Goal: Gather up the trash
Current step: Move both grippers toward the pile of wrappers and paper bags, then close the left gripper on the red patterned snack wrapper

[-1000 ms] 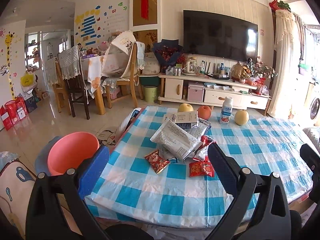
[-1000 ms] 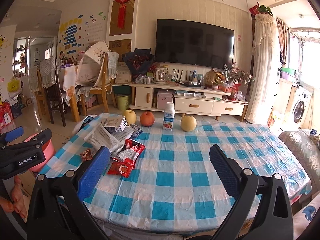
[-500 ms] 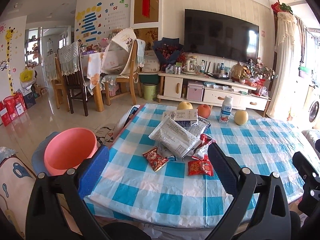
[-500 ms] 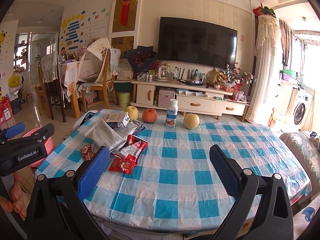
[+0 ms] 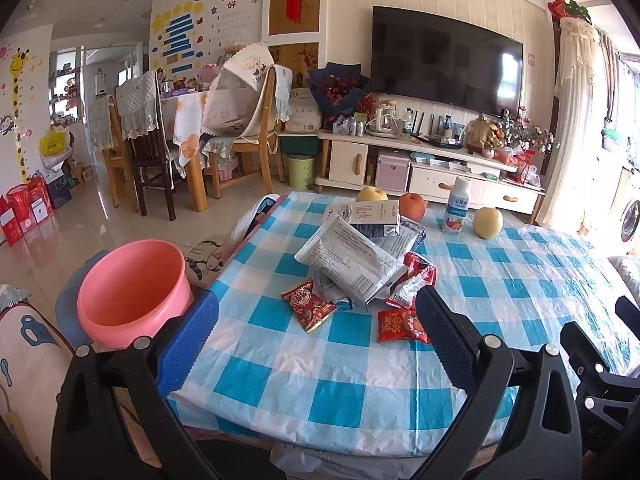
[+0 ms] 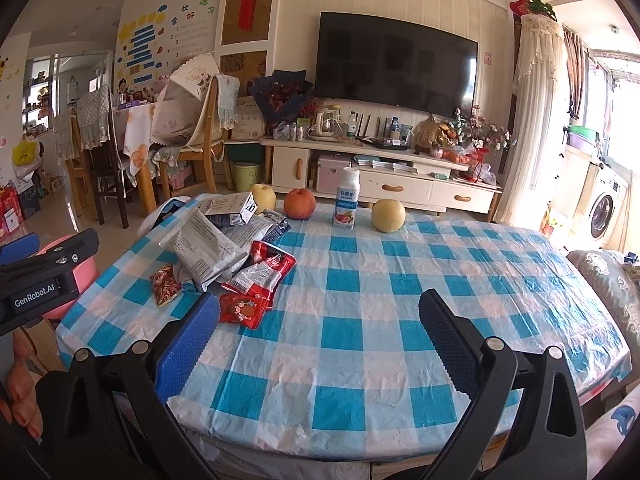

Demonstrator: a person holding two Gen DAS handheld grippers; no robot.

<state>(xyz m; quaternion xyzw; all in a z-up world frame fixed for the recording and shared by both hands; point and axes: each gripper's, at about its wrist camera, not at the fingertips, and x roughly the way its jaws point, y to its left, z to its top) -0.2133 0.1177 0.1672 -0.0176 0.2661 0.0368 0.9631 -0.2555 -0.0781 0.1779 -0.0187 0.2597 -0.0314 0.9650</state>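
Both claws hang open and empty above the near edge of the blue-and-white checked worktop: the left claw at lower centre of its view, the right claw likewise in its own. The trash sits in a heap at centre frame in the left view: a large crumpled grey-white plastic packet, a small white carton, and red foil snack wrappers. A round pink plastic basin stands at lower left, just beside the worktop's edge.
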